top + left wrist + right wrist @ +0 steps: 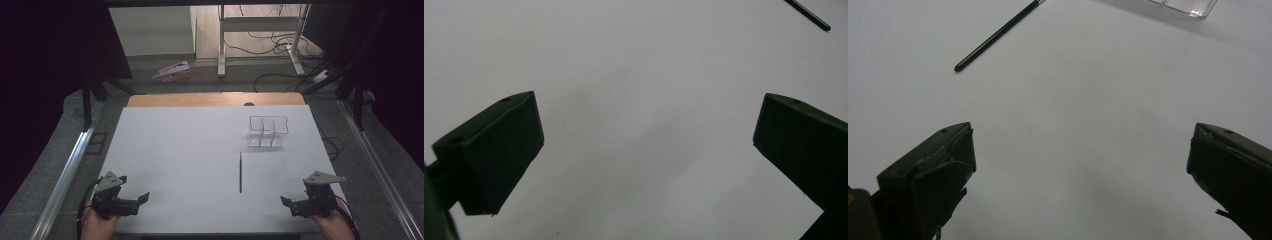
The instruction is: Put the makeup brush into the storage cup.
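No writing was legible anywhere. The black pen (240,173) lay on the white worktop (175,150), between and beyond my left gripper (142,199) and right gripper (286,202), near a clear organizer (268,131). Both had fingers spread, empty, well apart from it.

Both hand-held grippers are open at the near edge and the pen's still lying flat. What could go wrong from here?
The thin black pen lies flat on the white table, so the jaws may scrape the surface, or roll the pen away. The clear plastic organizer looks light, so a nudge could shift or tip it. The right hand-held gripper is nearer; bringing the left hand-held gripper in too risks crowding.
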A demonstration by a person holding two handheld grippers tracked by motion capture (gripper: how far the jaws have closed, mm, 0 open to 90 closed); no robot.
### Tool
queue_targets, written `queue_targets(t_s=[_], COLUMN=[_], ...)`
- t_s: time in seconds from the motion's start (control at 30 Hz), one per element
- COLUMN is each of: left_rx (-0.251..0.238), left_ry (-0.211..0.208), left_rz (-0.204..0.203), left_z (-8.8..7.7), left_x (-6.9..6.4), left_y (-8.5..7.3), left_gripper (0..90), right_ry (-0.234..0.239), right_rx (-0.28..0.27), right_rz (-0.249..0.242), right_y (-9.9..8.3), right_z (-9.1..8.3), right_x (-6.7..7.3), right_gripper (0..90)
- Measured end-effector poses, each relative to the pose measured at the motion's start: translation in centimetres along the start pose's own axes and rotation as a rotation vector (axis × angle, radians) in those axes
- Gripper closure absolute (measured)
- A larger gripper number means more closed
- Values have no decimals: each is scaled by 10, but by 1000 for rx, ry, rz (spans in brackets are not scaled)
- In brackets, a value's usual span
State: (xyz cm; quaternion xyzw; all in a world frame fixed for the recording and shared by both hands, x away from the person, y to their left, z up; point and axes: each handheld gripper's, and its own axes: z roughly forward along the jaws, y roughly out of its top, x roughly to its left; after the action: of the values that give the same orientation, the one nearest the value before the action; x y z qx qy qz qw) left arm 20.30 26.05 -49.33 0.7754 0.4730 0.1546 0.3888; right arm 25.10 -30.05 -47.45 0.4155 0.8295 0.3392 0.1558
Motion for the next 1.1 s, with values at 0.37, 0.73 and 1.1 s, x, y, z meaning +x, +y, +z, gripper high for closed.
queue_targets(t_s=[0.37, 0.73, 1.1], left_rx=[-21, -19, -4], left_ry=[-19, -12, -15], left_rz=[15, 36, 30], left_z=[-1, -1, 0], left_x=[-2, -3, -2], left_y=[-1, -2, -2], left_gripper=[13, 10, 11], right_ry=[22, 19, -7], right_rx=[32, 60, 97], right_rz=[-3, 9, -14], right_y=[5, 16, 25], right_z=[0, 6, 13], right_x=[-1, -3, -6], right_gripper=[0, 0, 0])
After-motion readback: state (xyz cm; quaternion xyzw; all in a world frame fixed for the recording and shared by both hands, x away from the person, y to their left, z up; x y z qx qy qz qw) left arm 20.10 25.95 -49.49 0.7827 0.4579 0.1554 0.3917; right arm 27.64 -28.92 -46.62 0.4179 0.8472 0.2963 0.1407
